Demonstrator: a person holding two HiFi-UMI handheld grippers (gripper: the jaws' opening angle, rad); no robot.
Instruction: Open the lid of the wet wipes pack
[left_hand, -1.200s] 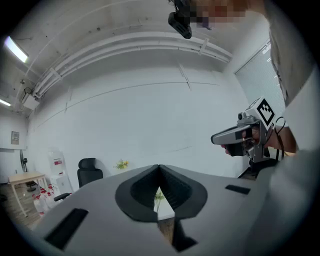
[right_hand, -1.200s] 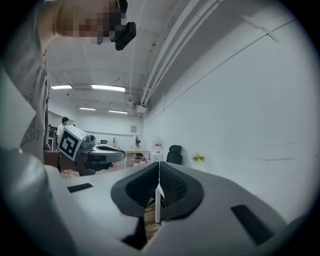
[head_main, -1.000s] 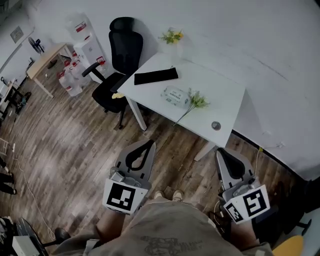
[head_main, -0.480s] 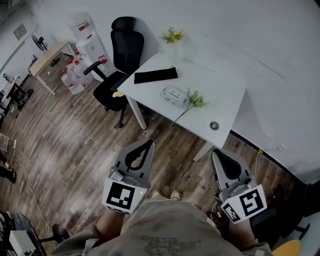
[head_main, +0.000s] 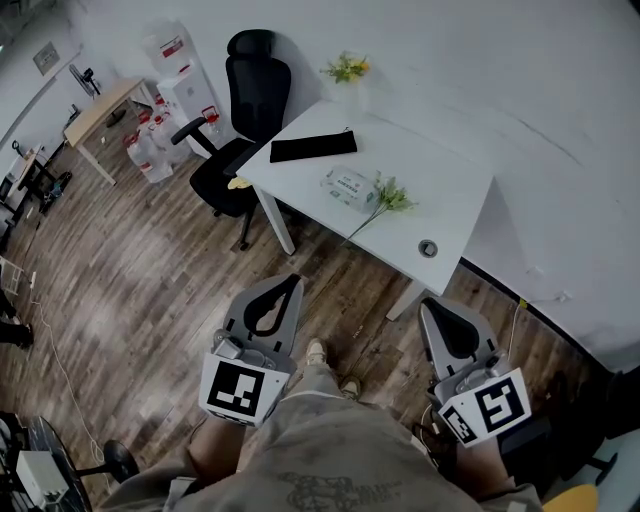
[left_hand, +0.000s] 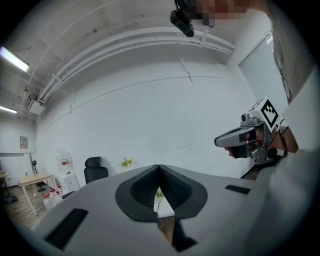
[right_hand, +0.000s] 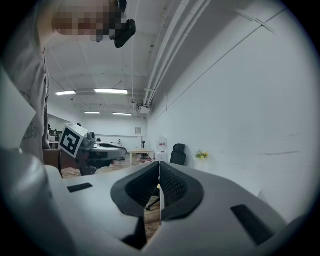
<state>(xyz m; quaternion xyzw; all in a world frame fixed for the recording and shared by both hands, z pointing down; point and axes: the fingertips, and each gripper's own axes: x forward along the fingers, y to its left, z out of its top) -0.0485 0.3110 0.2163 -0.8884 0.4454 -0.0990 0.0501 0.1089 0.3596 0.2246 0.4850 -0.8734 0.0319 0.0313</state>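
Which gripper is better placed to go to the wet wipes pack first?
Left, probably. Both are shut, empty and short of the table, but the left gripper stands closer to the wet wipes pack; the right gripper stands off to the pack's right.

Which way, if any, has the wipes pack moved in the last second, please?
No; the wipes pack still lies beside the flower sprig on the table.

Head camera looks down; left claw (head_main: 296, 283), right claw (head_main: 425, 304) cameras level toward chair (head_main: 258, 85).
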